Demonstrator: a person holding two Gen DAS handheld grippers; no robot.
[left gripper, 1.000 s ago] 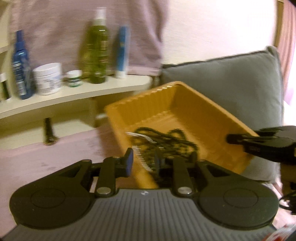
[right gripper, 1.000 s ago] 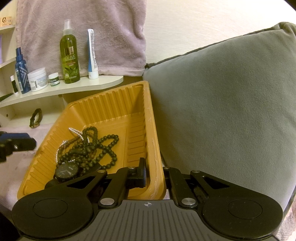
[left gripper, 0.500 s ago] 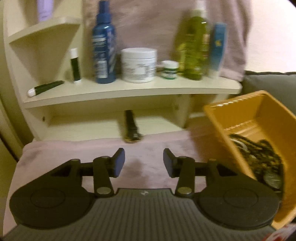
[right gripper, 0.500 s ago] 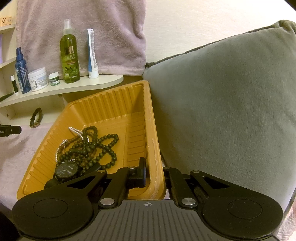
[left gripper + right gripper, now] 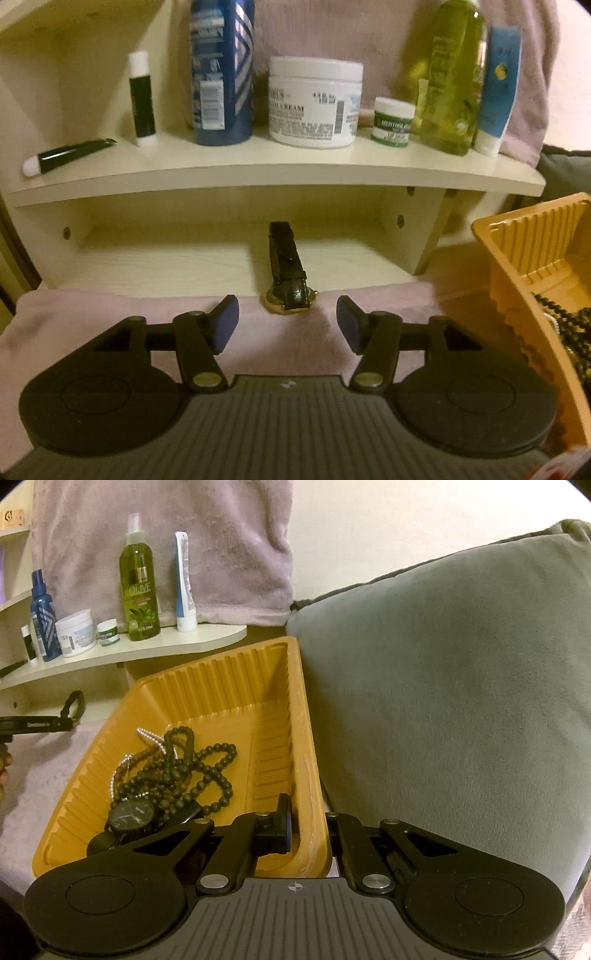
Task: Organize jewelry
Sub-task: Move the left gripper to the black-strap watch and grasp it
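Note:
A watch (image 5: 290,291) with a black strap and gold case lies at the front edge of the lower shelf, half on the pink cloth. My left gripper (image 5: 287,325) faces it from just short. Its jaws are opening and nothing is between them. One of its fingers (image 5: 40,724) shows at the left edge of the right wrist view, beside the watch (image 5: 75,705). My right gripper (image 5: 308,819) is shut on the near right wall of the orange tray (image 5: 221,686). Dark bead necklaces (image 5: 177,771), a pearl strand and a black watch (image 5: 131,816) lie inside the tray.
A cream shelf (image 5: 277,166) carries a blue bottle (image 5: 221,74), a white cream jar (image 5: 314,107), a small green jar, a green spray bottle (image 5: 450,74) and tubes. A grey cushion (image 5: 443,701) presses against the tray's right side. A pink towel hangs behind.
My left gripper swung left from above the tray to face the shelf and the watch, sinking a little, and its jaws spread wider. The right gripper and tray stayed put.

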